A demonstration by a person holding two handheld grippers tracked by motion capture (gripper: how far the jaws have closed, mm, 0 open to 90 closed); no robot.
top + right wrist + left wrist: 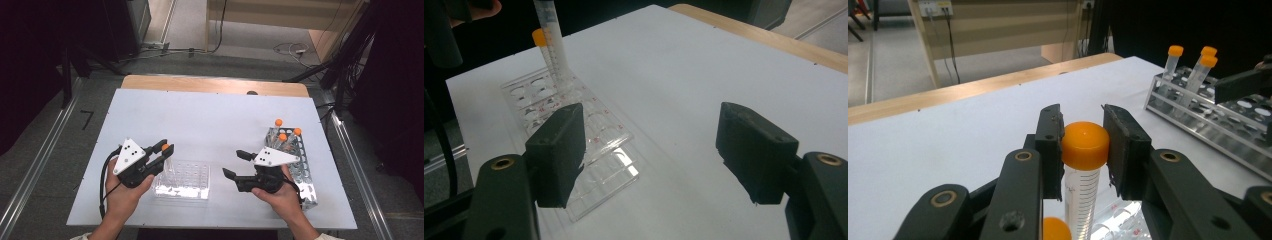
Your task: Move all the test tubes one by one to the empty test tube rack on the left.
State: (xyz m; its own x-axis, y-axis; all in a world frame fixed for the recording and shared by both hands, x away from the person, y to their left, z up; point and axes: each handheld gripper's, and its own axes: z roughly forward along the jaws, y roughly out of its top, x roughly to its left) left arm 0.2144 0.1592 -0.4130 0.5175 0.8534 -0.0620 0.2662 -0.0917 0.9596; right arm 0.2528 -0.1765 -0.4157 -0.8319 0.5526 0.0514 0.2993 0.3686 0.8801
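Currently the left gripper is clamped on the orange screw cap of a clear graduated plastic centrifuge tube, one black pad against each side of the cap. The tube hangs straight down from the jaws, its lower end at the clear plastic well rack lying just below and ahead of this gripper. A second orange cap sits directly below the left jaw, close beside the held tube.

The right gripper stands with its jaws wide apart and nothing between them, hovering above bare white table top. The metal perforated tube rack lies just behind and beside it, carrying three more orange-capped tubes at its far end.

Handling assessment: the tube appears empty, therefore light; its wall is rigid plastic, smooth and likely slippery under hard pads. The cap is the widest part and looks ribbed, so it offers the surest purchase, as taken here. A grip there leaves the long body free to swing, so the tube should be kept vertical during seating. The clear rack looks thin and light and may shift if the tube catches a well edge; the idle right gripper is placed to steady it
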